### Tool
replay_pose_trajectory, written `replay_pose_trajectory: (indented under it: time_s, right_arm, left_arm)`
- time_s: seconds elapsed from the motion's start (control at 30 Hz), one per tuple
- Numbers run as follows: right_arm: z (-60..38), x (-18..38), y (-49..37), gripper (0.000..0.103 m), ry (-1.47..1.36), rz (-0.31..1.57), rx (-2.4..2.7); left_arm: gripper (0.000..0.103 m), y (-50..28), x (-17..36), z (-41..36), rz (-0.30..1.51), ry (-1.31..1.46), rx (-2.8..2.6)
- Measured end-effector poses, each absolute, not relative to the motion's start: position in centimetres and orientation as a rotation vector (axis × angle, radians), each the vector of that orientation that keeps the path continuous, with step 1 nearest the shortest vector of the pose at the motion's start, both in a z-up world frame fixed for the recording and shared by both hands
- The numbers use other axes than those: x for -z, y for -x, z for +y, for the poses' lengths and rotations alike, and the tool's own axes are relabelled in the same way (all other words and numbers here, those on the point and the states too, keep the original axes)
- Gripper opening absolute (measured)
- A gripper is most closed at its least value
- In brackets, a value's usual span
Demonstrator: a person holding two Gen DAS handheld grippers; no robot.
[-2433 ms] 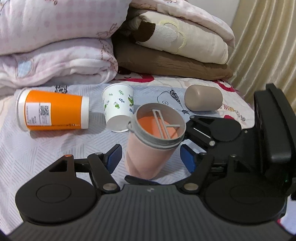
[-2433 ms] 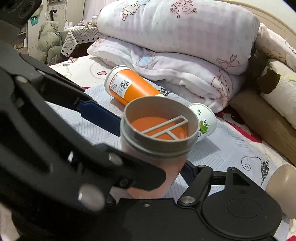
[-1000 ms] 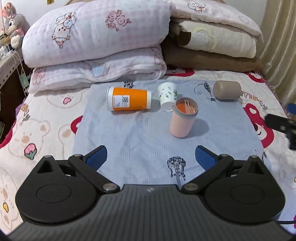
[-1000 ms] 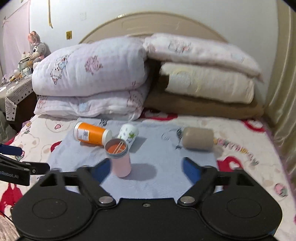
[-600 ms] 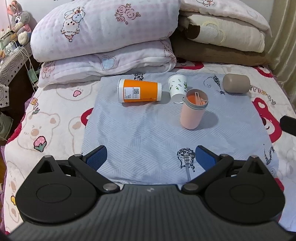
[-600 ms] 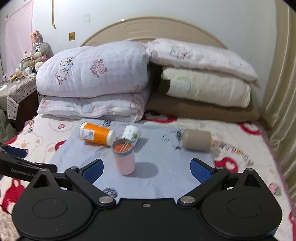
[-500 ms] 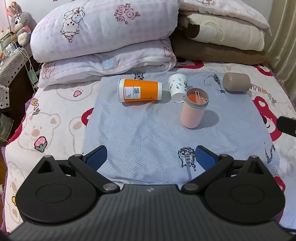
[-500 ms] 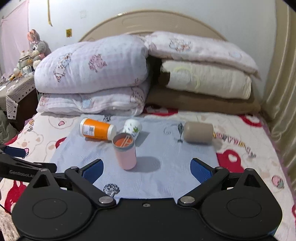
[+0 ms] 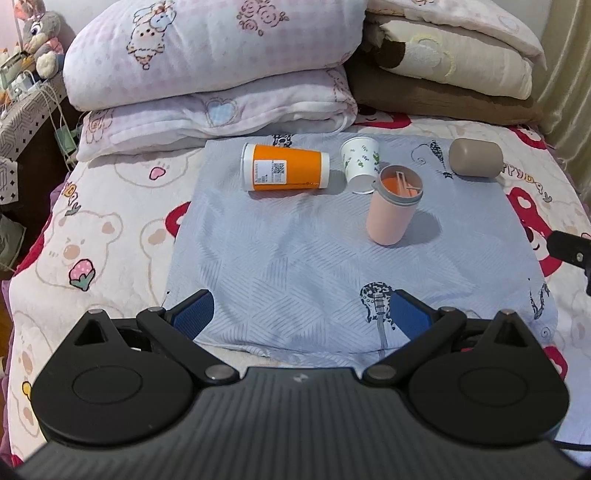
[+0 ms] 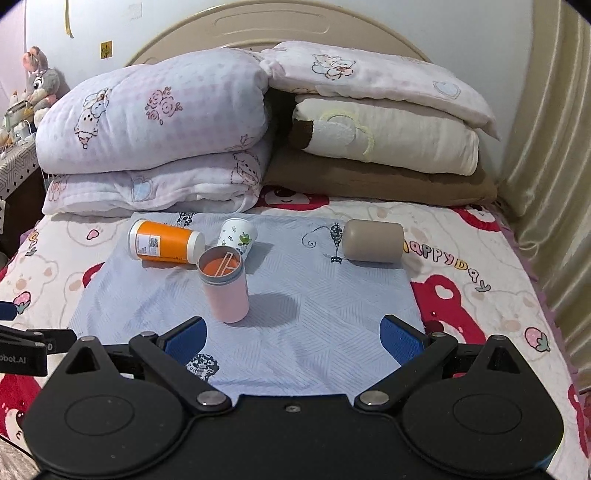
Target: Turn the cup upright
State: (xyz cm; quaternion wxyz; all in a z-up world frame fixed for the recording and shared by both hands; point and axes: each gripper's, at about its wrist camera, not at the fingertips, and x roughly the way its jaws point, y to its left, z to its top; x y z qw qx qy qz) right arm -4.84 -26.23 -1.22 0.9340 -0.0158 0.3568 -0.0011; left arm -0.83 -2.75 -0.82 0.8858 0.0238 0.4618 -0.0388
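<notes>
A pink cup with a grey rim (image 9: pixel 392 206) stands upright on the blue cloth (image 9: pixel 295 266); it also shows in the right wrist view (image 10: pixel 224 284). An orange cup (image 9: pixel 285 167) (image 10: pixel 165 242) lies on its side behind it. A small white leaf-print cup (image 9: pixel 361 164) (image 10: pixel 237 236) lies tipped next to it. A beige cup (image 9: pixel 475 158) (image 10: pixel 373 240) lies on its side at the right. My left gripper (image 9: pixel 301 314) is open and empty, well in front of the cups. My right gripper (image 10: pixel 293 336) is open and empty, also drawn back.
Folded quilts and pillows (image 10: pixel 155 140) are stacked at the head of the bed behind the cloth. A curtain (image 10: pixel 546 147) hangs at the right. A side table with a plush toy (image 9: pixel 33 33) stands at the left. The bedsheet (image 9: pixel 92 229) surrounds the cloth.
Both grippers let go of the pink cup and pulled back from it. It now stands upright alone on the cloth. In the last half second little has moved.
</notes>
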Motion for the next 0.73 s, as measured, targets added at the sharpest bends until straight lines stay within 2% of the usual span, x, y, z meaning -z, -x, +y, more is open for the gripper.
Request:
replay_pose_trajectory:
  time_s: [0.73]
  right_arm:
    - [-26.31,1.33,4.79,0.102,0.021,0.743,0.038]
  left_arm:
    - [0.103,0.43,1.40,-2.20,0.987,-0.045,0.072]
